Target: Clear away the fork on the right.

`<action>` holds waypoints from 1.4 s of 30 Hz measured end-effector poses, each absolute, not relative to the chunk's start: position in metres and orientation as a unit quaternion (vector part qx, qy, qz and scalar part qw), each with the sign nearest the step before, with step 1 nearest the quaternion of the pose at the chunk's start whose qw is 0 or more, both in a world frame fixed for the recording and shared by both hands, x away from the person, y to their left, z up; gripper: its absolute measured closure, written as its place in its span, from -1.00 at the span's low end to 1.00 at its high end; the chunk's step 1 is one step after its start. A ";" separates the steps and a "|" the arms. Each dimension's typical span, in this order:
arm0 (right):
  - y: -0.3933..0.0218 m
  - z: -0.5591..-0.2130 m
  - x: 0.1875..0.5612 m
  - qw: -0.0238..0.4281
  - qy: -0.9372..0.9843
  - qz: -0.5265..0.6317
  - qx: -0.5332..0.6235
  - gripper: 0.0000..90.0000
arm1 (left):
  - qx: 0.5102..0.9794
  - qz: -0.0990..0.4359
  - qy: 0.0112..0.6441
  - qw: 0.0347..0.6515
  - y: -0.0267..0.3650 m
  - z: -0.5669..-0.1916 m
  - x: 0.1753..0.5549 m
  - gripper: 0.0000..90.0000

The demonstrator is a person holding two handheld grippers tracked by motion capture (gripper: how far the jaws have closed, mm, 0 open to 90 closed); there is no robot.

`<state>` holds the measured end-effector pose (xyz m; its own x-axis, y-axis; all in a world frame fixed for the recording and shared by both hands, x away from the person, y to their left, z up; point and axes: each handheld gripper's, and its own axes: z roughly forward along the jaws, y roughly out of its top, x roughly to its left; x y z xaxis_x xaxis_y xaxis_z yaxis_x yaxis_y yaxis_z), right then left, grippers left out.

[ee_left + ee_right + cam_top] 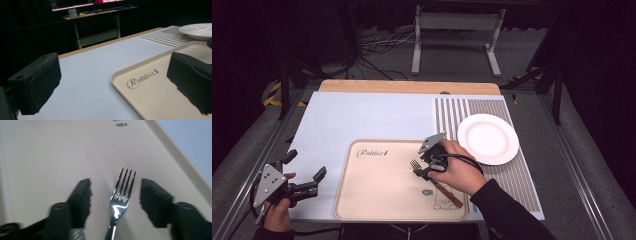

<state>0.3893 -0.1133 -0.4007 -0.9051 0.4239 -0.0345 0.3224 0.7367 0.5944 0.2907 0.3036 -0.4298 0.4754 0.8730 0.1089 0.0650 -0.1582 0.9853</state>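
Observation:
A metal fork (415, 165) with a brown handle lies on the beige tray (377, 185), tines pointing to the upper left. My right gripper (421, 170) is lowered over the fork's head. In the right gripper view the fork (120, 200) lies on the tray (50, 157) between my right gripper's (116, 182) two jaws, with a gap on each side, so the gripper is open. My left gripper (307, 164) is held off the tray's left edge, open and empty. In the left gripper view it (112, 60) looks across the tray's corner (155, 95).
A white plate (488, 138) sits on the striped mat (507, 175) to the right of the tray; it also shows far off as the plate (200, 30). A pale blue mat (362, 115) covers the table behind the tray. The tray bears a "Rabbit" print and a small bear drawing.

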 end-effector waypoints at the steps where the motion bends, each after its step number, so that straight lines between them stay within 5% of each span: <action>1: -0.113 -0.401 0.391 0.079 0.928 0.305 0.200 0.66 | 0.664 0.371 0.353 0.544 0.304 -0.430 0.291 -1.00; 7: -0.112 -0.408 0.398 0.071 0.927 0.318 0.185 1.00 | 0.667 0.371 0.353 0.541 0.304 -0.430 0.291 -1.00; 20: -0.100 -0.431 0.401 0.040 0.940 0.294 0.170 1.00 | 0.664 0.371 0.355 0.544 0.304 -0.430 0.291 -1.00; 42: -0.096 -0.437 0.406 0.054 0.942 0.282 0.172 1.00 | 0.664 0.371 0.354 0.543 0.304 -0.430 0.291 -1.00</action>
<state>0.4064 -0.0958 -0.4367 -0.9346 0.3556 -0.0051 0.2945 0.7819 0.5494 0.2914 0.3037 -0.4302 0.4732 0.8743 0.1082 0.0679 -0.1586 0.9850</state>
